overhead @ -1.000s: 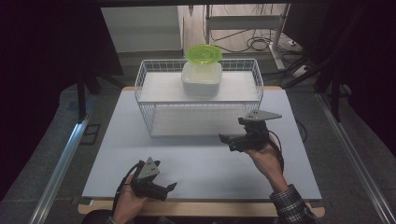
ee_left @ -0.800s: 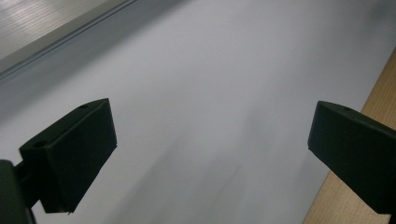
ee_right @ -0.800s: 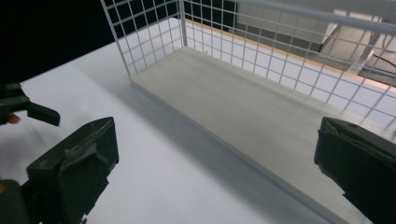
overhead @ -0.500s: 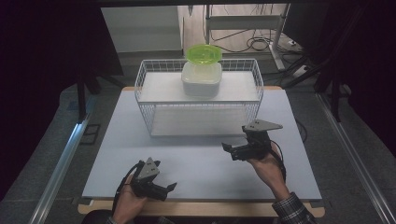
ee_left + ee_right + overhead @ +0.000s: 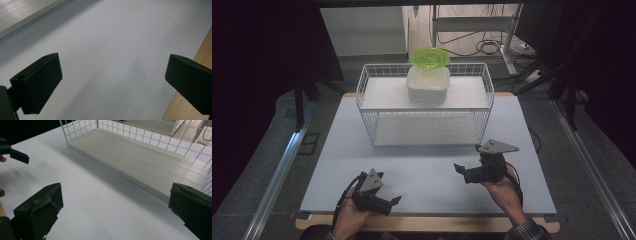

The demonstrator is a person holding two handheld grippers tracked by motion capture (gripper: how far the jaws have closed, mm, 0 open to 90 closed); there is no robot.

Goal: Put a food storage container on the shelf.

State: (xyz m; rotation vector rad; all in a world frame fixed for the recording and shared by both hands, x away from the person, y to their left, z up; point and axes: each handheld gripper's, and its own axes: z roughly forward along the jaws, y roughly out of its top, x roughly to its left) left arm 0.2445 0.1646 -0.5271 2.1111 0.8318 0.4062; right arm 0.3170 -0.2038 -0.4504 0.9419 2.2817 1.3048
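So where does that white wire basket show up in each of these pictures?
High view: the white wire basket stands at the far middle of the table, a white container with a green lid on its upper shelf.
Left gripper view: not in it.
Right gripper view: its lower shelf and wire wall run across the top, beyond the open jaws.
Shared landmark: the pale tabletop under the basket.

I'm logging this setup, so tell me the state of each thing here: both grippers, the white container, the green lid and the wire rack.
left gripper: open, empty, low over the table's near edge.
right gripper: open, empty, in front of the rack.
white container: upright on the rack's upper shelf.
green lid: resting on the container; sealed or loose, cannot tell.
wire rack: upright on the table, lower shelf bare.
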